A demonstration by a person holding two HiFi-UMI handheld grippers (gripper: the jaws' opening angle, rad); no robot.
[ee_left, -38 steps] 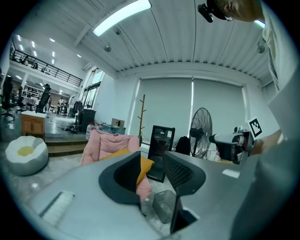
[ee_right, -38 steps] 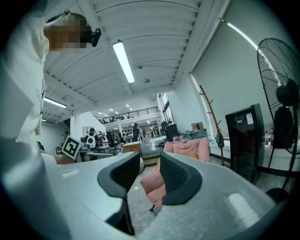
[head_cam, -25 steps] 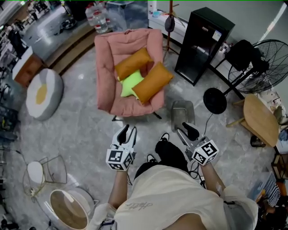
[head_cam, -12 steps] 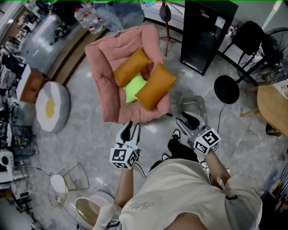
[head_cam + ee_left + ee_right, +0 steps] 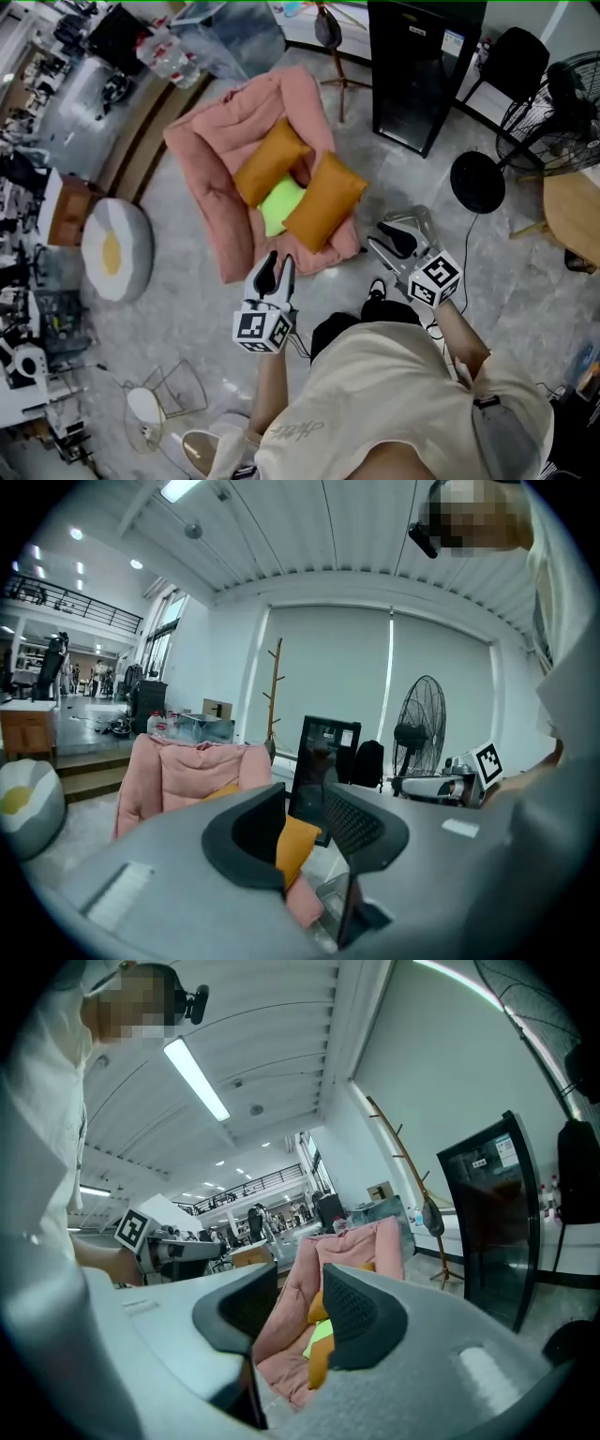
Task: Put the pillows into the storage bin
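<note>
From where I stand, the three pillows are all on the pink chair [image 5: 221, 159]: the upper orange pillow [image 5: 270, 161] leans against the back cushion, the lower orange pillow [image 5: 326, 201] lies nearer the seat's front edge, and the green pillow [image 5: 279, 204] is wedged between them, touching both. None of them is in a bin. The person stands just in front of the chair with both tools held out toward it, roughly level. The left gripper [image 5: 278, 267] hovers short of the chair's front edge with its jaws apart and nothing between them (through the gap its own camera shows only the lower orange pillow and a corner of pink cushion farther off). The right gripper [image 5: 382, 236] hangs beside the chair's right front corner, its jaws partly open and likewise empty, with the chair and pillows showing beyond them. Just under and behind it on the floor sits a clear greyish bin [image 5: 422, 218], close to the chair. A black cabinet [image 5: 417, 66] stands beyond that, a floor fan [image 5: 553, 103] farther right, and a round egg-patterned cushion [image 5: 117, 251] lies well to the left.
</note>
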